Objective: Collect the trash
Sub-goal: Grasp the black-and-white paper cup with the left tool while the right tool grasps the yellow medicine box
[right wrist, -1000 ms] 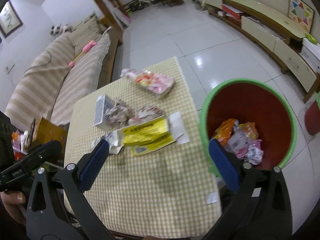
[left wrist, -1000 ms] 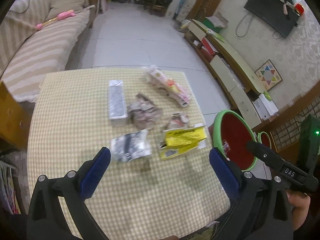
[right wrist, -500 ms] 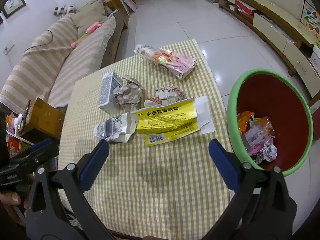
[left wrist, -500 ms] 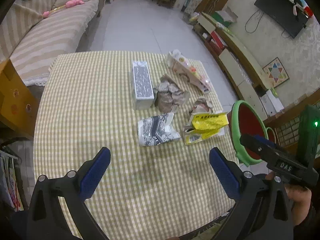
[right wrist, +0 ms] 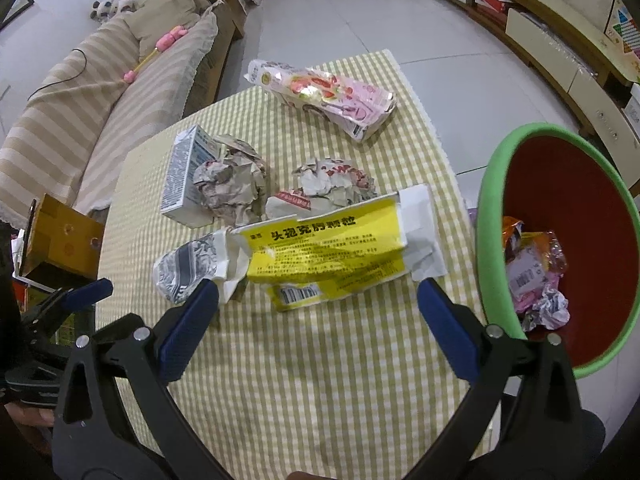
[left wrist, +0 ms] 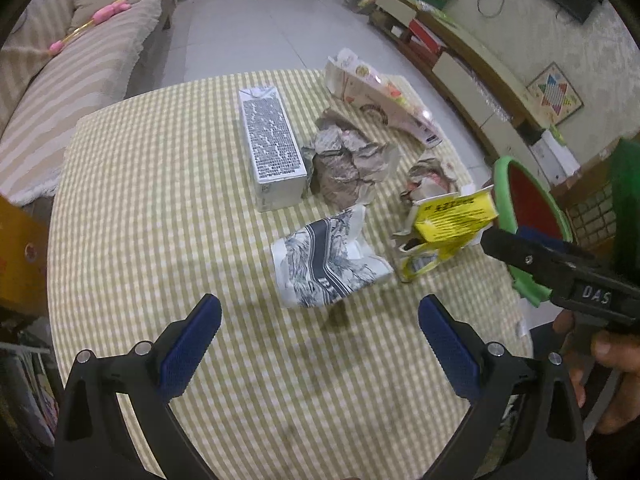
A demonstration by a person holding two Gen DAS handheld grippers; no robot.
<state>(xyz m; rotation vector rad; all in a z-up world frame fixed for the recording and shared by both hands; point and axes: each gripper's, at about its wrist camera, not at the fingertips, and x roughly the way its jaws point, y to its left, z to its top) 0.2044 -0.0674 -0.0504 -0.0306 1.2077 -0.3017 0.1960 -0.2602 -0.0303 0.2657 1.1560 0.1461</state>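
Trash lies scattered over the far half of a desk (left wrist: 160, 184) covered in a yellow checked cloth. Both grippers hover above the near edge with their blue-padded fingers spread wide and nothing between them: the left gripper (left wrist: 320, 334) faces a crumpled blue-and-white printed wrapper (left wrist: 326, 258), and the right gripper (right wrist: 318, 320) sits just short of a flattened yellow medicine box (right wrist: 328, 252).

The yellow medicine box lies near the desk's right edge, its near side just beyond the right gripper's fingertips, with the blue-and-white printed wrapper touching its left end. Behind them rest a small crumpled wrapper with red print (right wrist: 332, 184) and a larger ball of crumpled grey-brown paper (right wrist: 232, 188), which leans against a white carton with dense black print (left wrist: 272, 148). A long pink snack bag (right wrist: 328, 96) lies at the far right corner.

Beside the desk on the right stands a green-rimmed red bin (right wrist: 492, 208), already holding several orange, pink and silver wrappers (right wrist: 534, 276). A striped sofa (right wrist: 80, 104) runs along the left.
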